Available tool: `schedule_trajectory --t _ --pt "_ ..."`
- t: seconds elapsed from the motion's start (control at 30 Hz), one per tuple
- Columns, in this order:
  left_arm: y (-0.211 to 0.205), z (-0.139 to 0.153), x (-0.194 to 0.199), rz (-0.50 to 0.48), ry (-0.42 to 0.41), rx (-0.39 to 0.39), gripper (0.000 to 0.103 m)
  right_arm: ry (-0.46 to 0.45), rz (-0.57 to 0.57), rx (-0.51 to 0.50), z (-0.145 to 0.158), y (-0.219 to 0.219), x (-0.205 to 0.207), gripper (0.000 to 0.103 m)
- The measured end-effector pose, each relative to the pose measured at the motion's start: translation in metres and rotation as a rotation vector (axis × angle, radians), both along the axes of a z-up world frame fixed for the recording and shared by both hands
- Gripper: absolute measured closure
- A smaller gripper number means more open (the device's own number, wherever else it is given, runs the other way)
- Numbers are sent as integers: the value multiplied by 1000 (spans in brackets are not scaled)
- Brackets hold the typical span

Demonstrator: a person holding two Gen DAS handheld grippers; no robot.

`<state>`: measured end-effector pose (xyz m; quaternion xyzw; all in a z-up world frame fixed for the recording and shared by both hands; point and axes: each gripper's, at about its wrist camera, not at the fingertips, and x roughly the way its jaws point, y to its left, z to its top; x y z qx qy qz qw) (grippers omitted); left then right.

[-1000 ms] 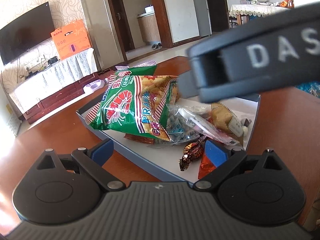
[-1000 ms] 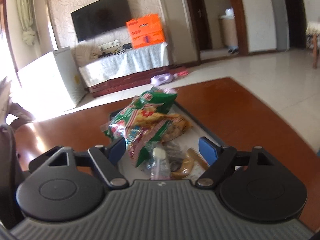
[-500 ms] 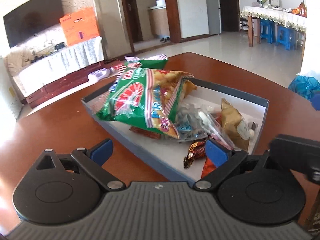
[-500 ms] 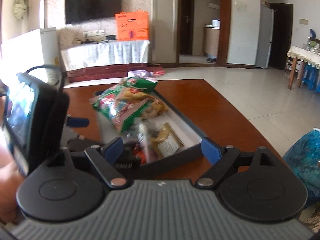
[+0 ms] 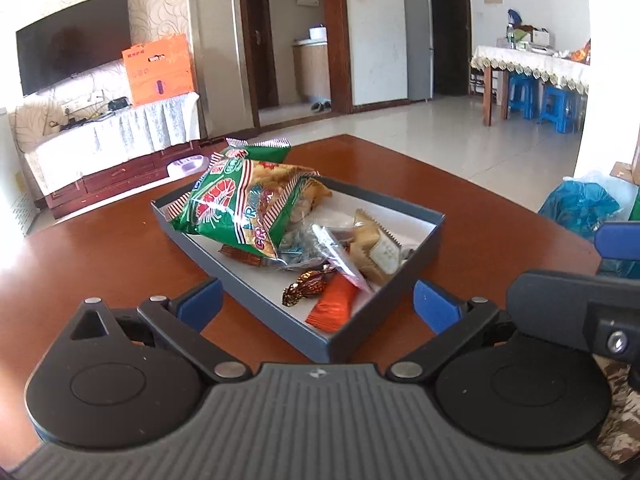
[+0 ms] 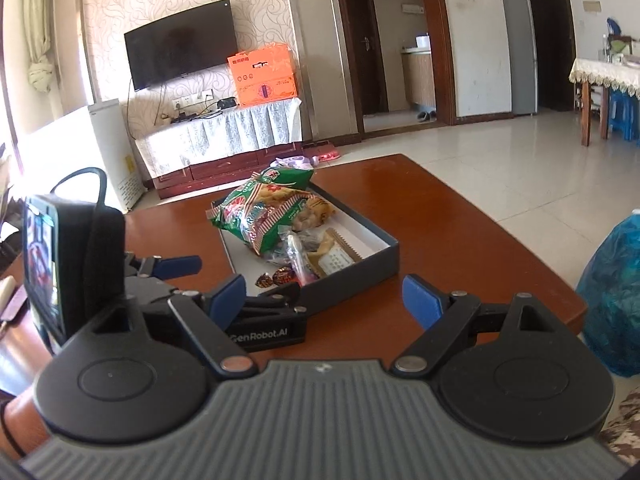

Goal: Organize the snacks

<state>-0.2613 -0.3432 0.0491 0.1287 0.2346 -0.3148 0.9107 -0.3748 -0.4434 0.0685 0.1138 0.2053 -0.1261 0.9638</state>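
Nearest: left hand-held gripper (image 5: 316, 304) with blue pads spread wide, nothing between them but the near corner of the box beyond, no contact. Right hand-held gripper (image 6: 324, 298) likewise spread, empty, hovering short of the box; its body also visible at right edge of left view. Left unit's phone screen (image 6: 40, 264) and black body in right view, lower left. Next out: dark grey shallow box (image 5: 280, 320), white inside, set at an angle on the reddish-brown bench (image 5: 500, 240). In the box, near corner: orange wrapper (image 5: 334, 304), just beside it a brown foil candy (image 5: 304, 286). Further in: clear packet with pink strip (image 5: 340, 254), tan biscuit pack (image 5: 376, 240) against the right wall, bluish crinkled pack (image 5: 296, 246) under the big bag. Big green prawn-cracker bag (image 5: 236, 208) lying across the far-left half, overhanging the far rim, resting on a red-brown pack (image 5: 240, 255). Off the bench to the right: blue plastic bag (image 5: 580, 208) on the floor. Far: TV (image 5: 72, 40) on wall, orange carton (image 5: 158, 68) on cloth-covered cabinet, blue stools (image 5: 560, 106) under a lace-covered table.
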Motion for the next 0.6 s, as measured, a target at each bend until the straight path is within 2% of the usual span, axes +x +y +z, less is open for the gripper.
schedule_trajectory --t 0.2,0.37,0.6 --pt "13 7 -38 9 -67 -1 0 2 -8 -22 1 8 -19 16" --pt "31 9 -64 34 -84 -8 0 7 -8 -18 0 14 -34 15" --pt "52 10 -78 63 -29 11 0 25 -22 -5 -5 18 -54 14"
